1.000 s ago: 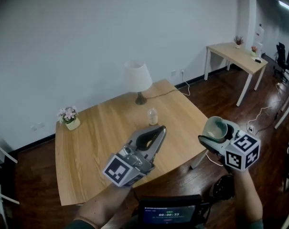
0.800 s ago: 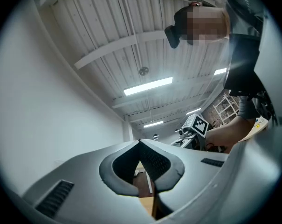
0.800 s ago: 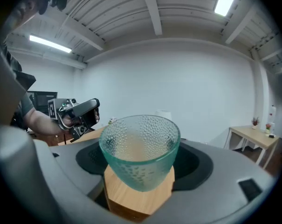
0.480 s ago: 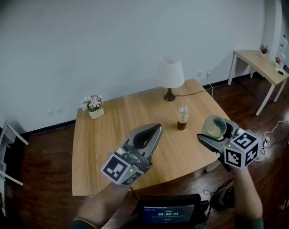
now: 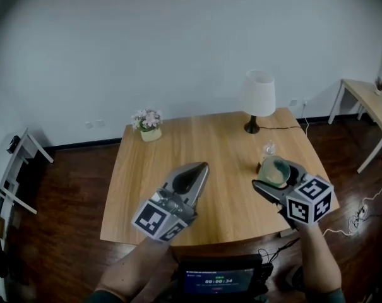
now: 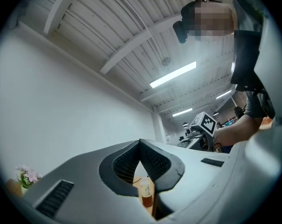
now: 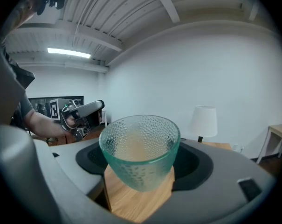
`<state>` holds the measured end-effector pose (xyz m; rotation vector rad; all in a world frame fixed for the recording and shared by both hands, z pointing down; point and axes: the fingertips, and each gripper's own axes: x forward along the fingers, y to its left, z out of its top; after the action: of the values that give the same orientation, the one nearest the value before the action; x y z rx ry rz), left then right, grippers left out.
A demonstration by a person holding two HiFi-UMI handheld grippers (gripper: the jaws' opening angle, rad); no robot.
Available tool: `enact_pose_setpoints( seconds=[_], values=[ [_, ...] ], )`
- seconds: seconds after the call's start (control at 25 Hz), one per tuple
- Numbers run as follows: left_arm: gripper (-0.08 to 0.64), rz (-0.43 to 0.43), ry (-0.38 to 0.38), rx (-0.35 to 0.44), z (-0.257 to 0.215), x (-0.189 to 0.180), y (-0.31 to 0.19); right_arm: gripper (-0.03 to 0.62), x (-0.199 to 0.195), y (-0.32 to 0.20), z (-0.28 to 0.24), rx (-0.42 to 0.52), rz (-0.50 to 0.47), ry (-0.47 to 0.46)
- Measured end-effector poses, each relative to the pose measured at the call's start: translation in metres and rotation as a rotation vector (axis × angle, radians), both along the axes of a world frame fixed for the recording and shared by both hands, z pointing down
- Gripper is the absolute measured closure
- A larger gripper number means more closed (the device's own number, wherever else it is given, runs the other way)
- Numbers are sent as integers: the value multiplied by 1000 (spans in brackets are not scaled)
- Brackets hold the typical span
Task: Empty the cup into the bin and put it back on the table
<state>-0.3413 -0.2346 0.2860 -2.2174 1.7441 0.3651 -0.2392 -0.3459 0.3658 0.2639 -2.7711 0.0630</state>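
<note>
My right gripper (image 5: 276, 175) is shut on a green-tinted dimpled glass cup (image 5: 274, 168). The cup is upright above the right front part of the wooden table (image 5: 172, 147). In the right gripper view the cup (image 7: 141, 141) fills the gap between the jaws of the right gripper (image 7: 141, 174), and I see nothing inside it. My left gripper (image 5: 197, 172) hovers over the table's front middle, shut and holding nothing. In the left gripper view the pads of the left gripper (image 6: 141, 146) meet at their tips. No bin is in view.
A small bottle of brown liquid (image 5: 268, 151) stands on the table just behind the cup. A white lamp (image 5: 259, 96) is at the back right and a flower pot (image 5: 148, 124) at the back left. A second table (image 5: 372, 100) stands far right, a white rack (image 5: 14, 169) far left.
The view has swung so the table now lies in the middle. The right gripper with the cup has come from beside the table's right edge to above it. The left gripper stays shut.
</note>
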Motion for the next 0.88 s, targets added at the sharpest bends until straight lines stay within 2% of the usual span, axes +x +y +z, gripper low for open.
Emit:
enact_pose_setpoints(
  seconds=[0.16,0.52,0.88],
  values=[
    [568,-82,0,-33,7,-18,-3,201,-28,-3,9,-1,-86,11],
    [568,-251,65,-106,38,-45,-14,201,-74,-2,46,-40,-257,15],
    [568,-357,104,-196,82,-58,-21,201,-98,-8,97,-116,-342,54]
  ],
)
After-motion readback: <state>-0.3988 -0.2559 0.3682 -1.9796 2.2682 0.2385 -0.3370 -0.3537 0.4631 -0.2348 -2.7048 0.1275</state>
